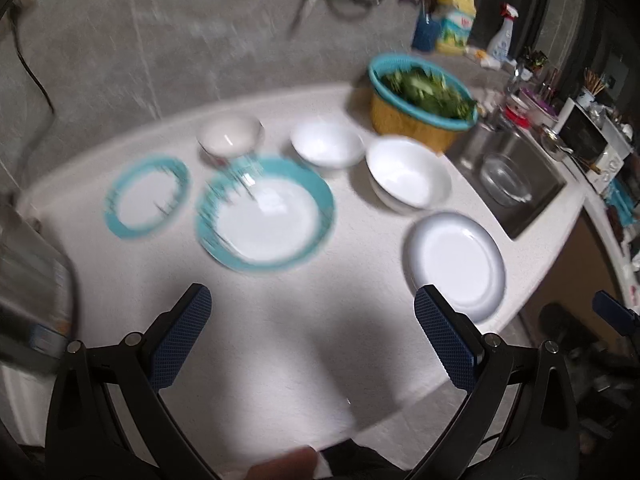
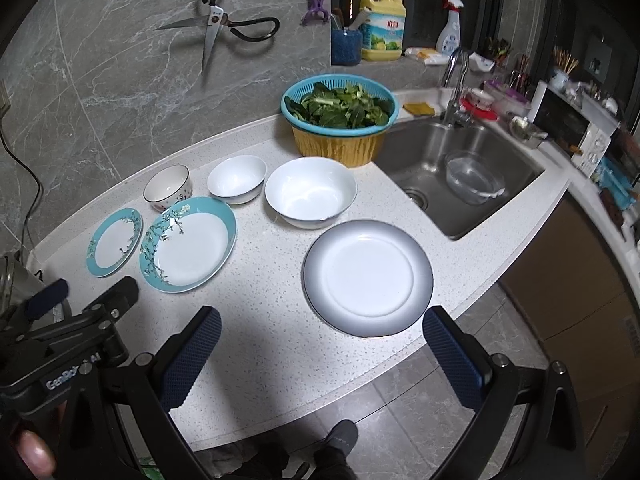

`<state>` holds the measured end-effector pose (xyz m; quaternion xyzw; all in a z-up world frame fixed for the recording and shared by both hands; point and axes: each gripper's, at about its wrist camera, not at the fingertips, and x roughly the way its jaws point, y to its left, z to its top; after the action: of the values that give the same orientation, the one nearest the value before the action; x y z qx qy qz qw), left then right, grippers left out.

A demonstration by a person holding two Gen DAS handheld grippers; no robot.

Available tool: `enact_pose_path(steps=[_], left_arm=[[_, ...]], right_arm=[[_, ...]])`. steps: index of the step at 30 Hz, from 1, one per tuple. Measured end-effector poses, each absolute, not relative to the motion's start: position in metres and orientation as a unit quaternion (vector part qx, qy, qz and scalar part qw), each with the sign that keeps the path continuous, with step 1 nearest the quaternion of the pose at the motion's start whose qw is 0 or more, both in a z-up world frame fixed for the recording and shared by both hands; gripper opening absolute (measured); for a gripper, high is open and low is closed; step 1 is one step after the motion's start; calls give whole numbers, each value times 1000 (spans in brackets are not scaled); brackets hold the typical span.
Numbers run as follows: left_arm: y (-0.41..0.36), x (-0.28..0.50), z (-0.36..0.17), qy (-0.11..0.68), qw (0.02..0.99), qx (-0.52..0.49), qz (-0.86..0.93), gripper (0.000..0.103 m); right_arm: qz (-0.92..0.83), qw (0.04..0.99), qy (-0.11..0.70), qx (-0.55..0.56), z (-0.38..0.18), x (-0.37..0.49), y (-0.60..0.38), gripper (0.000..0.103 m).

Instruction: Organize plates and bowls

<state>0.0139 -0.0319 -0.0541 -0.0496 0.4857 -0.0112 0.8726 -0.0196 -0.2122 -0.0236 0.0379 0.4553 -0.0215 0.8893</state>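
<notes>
White speckled worktop [image 2: 272, 320] fills the middle of the right wrist view, carrying three plates and three bowls, all apart from both tools. At left centre lie the small teal plate [image 2: 115, 242] and, just beside it, the large teal plate [image 2: 188, 244]. Behind them stand the patterned bowl [image 2: 168, 187], the small white bowl [image 2: 237, 179] and the large white bowl [image 2: 311, 193]. A grey-rimmed plate [image 2: 368, 278] sits lower centre. The right hand-held gripper [image 2: 322, 354] and the left hand-held gripper [image 1: 312, 336] both hover with fingers spread wide, holding nothing.
</notes>
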Motion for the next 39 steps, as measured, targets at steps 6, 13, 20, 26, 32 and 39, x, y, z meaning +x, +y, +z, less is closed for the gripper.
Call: enact_pose_path(steps=[6, 13, 20, 26, 32, 39], left_arm=[[-60, 24, -122, 554, 815, -147, -89, 103], [-93, 32, -144, 505, 845, -95, -144, 103], [-92, 101, -190, 587, 789, -101, -155, 103], [-109, 125, -210, 576, 792, -89, -184, 102], [-122, 153, -226, 569, 784, -134, -209, 101], [-137, 175, -246, 583, 765, -159, -223, 87]], right_arm=[[20, 877, 457, 148, -49, -15, -298, 103], [53, 880, 428, 199, -74, -2, -358, 98], [104, 869, 437, 207, -115, 27, -373, 103], [140, 832, 479, 241, -151, 48, -393, 103], [159, 804, 504, 274, -186, 90, -435, 84], [207, 773, 523, 293, -213, 118, -474, 60]])
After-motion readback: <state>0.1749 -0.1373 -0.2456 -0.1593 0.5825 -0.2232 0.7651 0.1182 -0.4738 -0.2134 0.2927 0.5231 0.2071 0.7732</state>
